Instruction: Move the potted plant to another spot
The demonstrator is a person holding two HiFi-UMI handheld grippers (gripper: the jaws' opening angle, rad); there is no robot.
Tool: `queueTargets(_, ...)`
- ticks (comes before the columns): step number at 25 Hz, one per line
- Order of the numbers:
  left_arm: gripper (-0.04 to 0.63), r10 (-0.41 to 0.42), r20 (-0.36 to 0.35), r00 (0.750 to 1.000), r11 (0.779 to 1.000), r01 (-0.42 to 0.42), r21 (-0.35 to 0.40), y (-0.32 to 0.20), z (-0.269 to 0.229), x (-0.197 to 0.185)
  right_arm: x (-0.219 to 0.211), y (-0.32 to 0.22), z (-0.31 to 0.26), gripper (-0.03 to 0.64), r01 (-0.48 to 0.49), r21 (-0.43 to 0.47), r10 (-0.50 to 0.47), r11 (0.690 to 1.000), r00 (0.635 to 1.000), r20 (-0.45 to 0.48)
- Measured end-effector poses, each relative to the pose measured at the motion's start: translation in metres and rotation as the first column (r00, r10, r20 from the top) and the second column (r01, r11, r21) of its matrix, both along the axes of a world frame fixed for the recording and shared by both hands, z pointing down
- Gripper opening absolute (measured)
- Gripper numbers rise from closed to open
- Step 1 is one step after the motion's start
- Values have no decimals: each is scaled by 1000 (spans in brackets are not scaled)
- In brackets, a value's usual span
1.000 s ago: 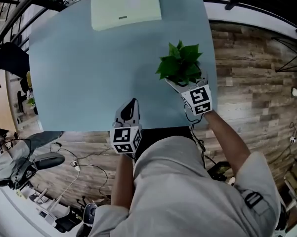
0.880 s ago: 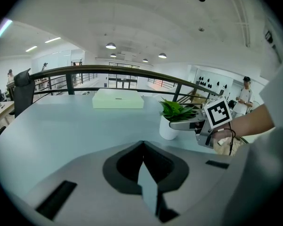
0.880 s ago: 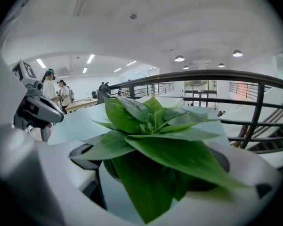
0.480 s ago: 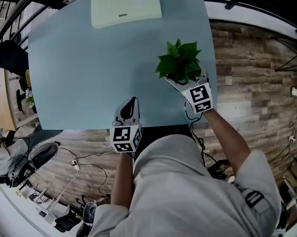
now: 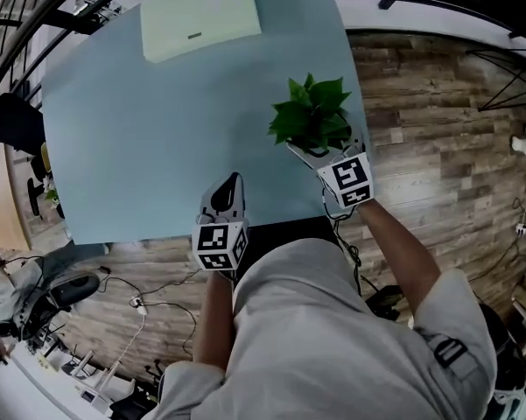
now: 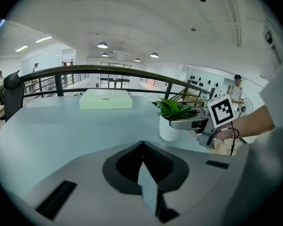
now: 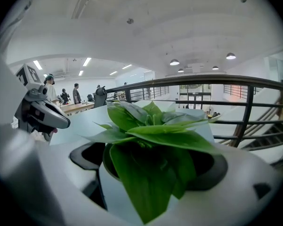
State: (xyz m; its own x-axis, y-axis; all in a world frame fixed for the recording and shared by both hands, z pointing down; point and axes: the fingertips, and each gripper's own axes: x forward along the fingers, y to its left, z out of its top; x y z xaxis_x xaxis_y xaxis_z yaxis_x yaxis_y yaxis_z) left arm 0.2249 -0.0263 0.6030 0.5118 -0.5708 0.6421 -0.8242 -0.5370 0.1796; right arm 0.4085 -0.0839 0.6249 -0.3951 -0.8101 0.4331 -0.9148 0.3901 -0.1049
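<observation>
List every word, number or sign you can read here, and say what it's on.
Nothing is legible.
Pale green box: small dark mark, too small to read.
Left gripper and right gripper cubes: square marker patterns, no letters.
Potted plant: no label seen.

Wood-plank floor [image 5: 438, 103], pale-blue table [image 5: 157, 129], ceiling lights [image 6: 102, 45]

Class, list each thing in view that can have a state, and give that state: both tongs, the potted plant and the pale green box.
Left tongs: shut, empty, over the near edge of the table.
Right tongs: shut on the potted plant.
Potted plant: upright, gripped near the table's right edge; lifted or resting, cannot tell.
Pale green box: closed, lying flat at the table's far end.
</observation>
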Motion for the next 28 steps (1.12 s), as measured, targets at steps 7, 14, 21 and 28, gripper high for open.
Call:
queueTargets(7,12,7,-27,1000,1000,-6,22,2,-8,20,19,12,-18,522,-20,35,20,999,1000,1)
queueTargets(14,12,-4,-56,998,999,7,48,-2,-14,21,20,14,-37,522,-13,66,13,998,1000,-4)
queueTargets(21,12,-27,-79,997,995,34,89,-16,-27,11,5,12,-62,522,3,108,-3,994,1000,5)
queueTargets(28,12,-33,-92,995,990,45,132,-28,-44,-5,-13,6,-82,522,44,147,-43,988,999,-13)
